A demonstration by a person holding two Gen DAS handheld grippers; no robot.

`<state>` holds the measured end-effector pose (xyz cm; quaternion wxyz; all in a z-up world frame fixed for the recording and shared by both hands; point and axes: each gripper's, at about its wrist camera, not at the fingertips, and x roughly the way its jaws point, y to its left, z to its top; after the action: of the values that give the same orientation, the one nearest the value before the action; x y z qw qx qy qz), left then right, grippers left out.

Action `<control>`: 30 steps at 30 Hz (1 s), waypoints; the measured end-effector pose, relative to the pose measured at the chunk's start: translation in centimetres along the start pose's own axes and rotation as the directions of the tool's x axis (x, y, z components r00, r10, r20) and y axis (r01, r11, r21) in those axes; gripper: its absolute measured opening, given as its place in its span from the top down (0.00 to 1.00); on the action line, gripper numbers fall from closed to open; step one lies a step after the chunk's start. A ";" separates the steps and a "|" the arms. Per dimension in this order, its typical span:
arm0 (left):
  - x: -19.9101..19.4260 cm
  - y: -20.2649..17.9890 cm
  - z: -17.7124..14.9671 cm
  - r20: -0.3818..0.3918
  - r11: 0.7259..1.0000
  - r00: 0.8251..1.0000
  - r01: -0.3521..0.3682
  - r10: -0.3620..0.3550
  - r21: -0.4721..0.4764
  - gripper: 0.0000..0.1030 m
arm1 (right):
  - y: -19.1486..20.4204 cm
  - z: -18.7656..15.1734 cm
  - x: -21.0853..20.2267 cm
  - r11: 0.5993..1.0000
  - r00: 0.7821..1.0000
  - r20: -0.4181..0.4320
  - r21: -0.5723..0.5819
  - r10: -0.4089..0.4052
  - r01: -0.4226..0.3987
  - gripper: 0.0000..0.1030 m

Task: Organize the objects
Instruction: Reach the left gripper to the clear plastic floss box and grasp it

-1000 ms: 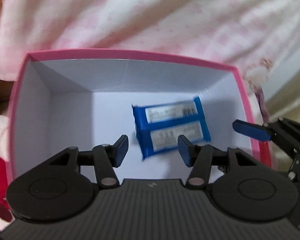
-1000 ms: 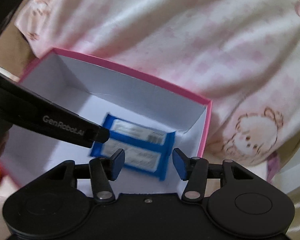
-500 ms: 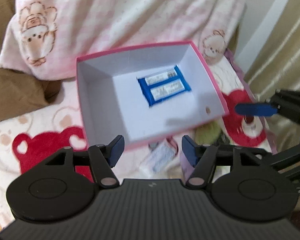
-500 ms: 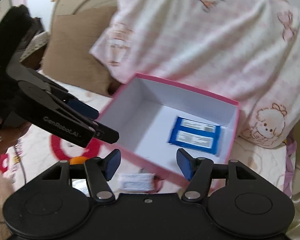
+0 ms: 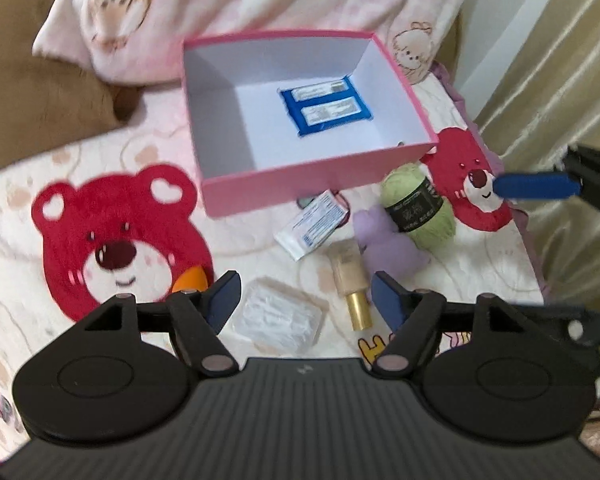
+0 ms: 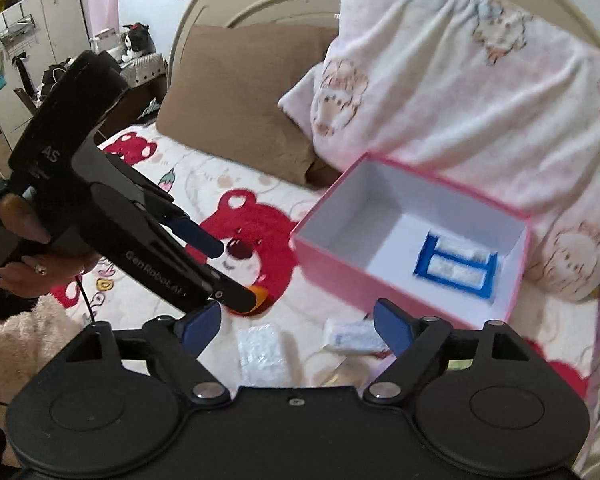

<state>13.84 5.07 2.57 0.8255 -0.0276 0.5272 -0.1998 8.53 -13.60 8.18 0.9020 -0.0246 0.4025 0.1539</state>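
Two pillows, brown (image 6: 236, 92) at upper left and pink-white (image 6: 460, 92) at upper right, lean at the head of a bed (image 5: 28, 216) with a red bear print. Pink box (image 5: 260, 192) at frame centre holds a blue packet (image 5: 326, 110). Loose below it: white sachet (image 5: 312, 226), clear pouch (image 5: 278, 318), cream bottle (image 5: 350, 276), green yarn (image 5: 418, 204). Left gripper (image 5: 306, 302): jaws apart, just been opening, nothing between. Right gripper (image 6: 296, 322): same, wider. Both were down inside the box a second ago; now both are backed off above the bed.
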 end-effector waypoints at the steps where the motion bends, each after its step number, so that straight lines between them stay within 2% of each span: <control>1: 0.2 0.4 -0.4 0.004 1.000 1.000 -0.005 0.005 -0.013 0.31 | 0.2 -0.4 0.4 1.000 1.000 -0.008 0.004 0.008 -0.008 0.15; 8: 3.5 2.4 -2.5 -0.001 0.999 1.000 0.021 -0.021 -0.037 0.31 | 1.1 -4.2 4.9 0.993 0.994 -0.068 0.087 0.085 -0.079 0.15; 12: 5.7 3.8 -3.1 -0.009 0.996 1.000 0.026 -0.027 -0.081 0.31 | 1.7 -4.7 7.5 0.974 0.975 -0.135 0.169 0.177 -0.153 0.15; 16: 7.6 5.0 -3.9 0.001 0.997 1.000 0.025 -0.025 -0.079 0.33 | 2.3 -5.5 9.7 0.964 0.966 -0.157 0.205 0.204 -0.170 0.15; 20: 9.6 5.9 -4.7 0.003 0.995 0.998 0.058 -0.058 -0.080 0.34 | 1.8 -7.1 12.6 0.942 0.954 -0.191 0.291 0.229 -0.168 0.15; 23: 11.2 6.2 -5.3 0.000 0.993 0.996 0.085 -0.085 -0.087 0.41 | 1.7 -8.6 14.4 0.938 0.958 -0.202 0.322 0.203 -0.131 0.15; 25: 12.6 6.3 -5.6 -0.034 0.987 0.992 0.113 -0.118 -0.117 0.44 | 1.9 -9.5 15.3 0.946 0.966 -0.194 0.306 0.171 -0.106 0.16; 28: 13.5 5.9 -6.0 -0.015 0.996 0.999 0.035 -0.037 -0.082 0.50 | 2.6 -10.3 16.6 0.969 0.976 -0.194 0.241 0.098 -0.049 0.17; 30: 13.9 6.4 -6.3 -0.006 0.992 0.998 0.057 -0.058 -0.110 0.49 | 2.9 -10.5 16.9 0.973 0.980 -0.178 0.224 0.090 -0.049 0.21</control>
<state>15.27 7.00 -13.84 0.8142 -0.0871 0.5401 -0.1945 10.71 -8.29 -11.06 0.8515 0.0746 0.5006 0.1374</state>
